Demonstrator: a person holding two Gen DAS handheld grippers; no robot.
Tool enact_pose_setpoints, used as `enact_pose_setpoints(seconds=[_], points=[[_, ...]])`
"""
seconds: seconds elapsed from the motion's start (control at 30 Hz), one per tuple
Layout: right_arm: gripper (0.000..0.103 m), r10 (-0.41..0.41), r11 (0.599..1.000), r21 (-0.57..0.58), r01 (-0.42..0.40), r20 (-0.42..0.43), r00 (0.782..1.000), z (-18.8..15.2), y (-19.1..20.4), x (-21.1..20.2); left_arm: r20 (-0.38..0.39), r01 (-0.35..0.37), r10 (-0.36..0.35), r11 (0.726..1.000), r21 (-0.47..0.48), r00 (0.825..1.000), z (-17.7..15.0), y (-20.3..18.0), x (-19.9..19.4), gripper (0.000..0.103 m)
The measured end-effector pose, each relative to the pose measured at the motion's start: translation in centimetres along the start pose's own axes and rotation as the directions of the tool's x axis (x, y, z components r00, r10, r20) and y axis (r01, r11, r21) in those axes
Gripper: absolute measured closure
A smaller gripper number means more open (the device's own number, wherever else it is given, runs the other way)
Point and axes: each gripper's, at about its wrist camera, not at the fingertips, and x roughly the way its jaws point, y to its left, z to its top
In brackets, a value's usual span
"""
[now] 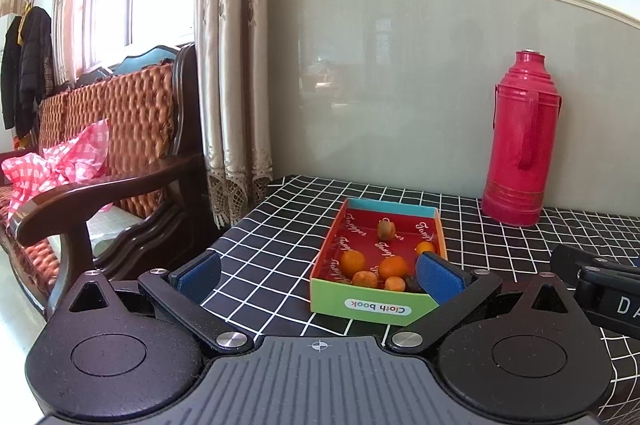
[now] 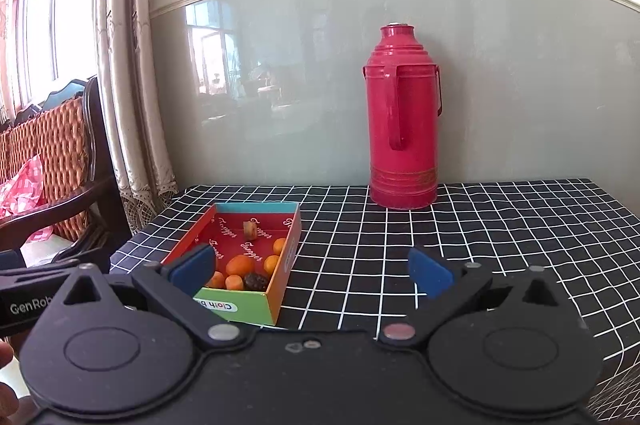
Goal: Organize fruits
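A shallow cardboard box [image 1: 370,305] [image 2: 286,273] with a red inside and a green front lies on the checked tablecloth. It holds several small orange fruits [image 1: 393,267] [image 2: 240,265], a brownish piece [image 1: 386,229] [image 2: 250,229] at the back and a dark fruit [image 1: 412,283] [image 2: 256,281] near the front. My left gripper [image 1: 318,275] is open in front of the box, its right pad at the box's near right corner. My right gripper [image 2: 312,271] is open too, with its left pad over the box's near left side. Neither holds anything.
A tall red thermos [image 1: 520,141] [image 2: 402,121] stands at the back of the table [image 2: 500,237] against the wall. A wooden sofa [image 1: 120,153] with a pink checked cloth [image 1: 56,161] is beyond the table's left edge, beside a curtain [image 1: 232,57]. The right gripper's body [image 1: 600,289] shows at the left view's right edge.
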Motion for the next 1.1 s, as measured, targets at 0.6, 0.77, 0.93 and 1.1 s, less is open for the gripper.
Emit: enact_pose_setpoints(seconds=[0.6, 0.77, 0.93, 1.1], points=[[0.006, 0.012, 1.0, -0.006, -0.013, -0.007, 1.0, -0.04, 0.4, 0.13, -0.004, -0.002, 0.002, 1.0, -0.002, 1.0, -0.23, 0.24, 0.24, 0.0], [0.006, 0.01, 1.0, -0.005, -0.01, -0.008, 1.0, -0.07, 0.43, 0.19, 0.001, -0.008, 0.008, 1.0, 0.014, 1.0, -0.32, 0.1, 0.21, 0.0], [0.006, 0.009, 1.0, -0.006, -0.009, -0.007, 1.0, -0.09, 0.48, 0.14, -0.007, -0.004, 0.004, 1.0, 0.018, 1.0, -0.38, -0.07, 0.32, 0.0], [0.006, 0.008, 1.0, -0.008, -0.008, -0.007, 1.0, -0.09, 0.5, 0.15, -0.008, -0.003, 0.003, 1.0, 0.019, 1.0, -0.41, -0.02, 0.32, 0.0]])
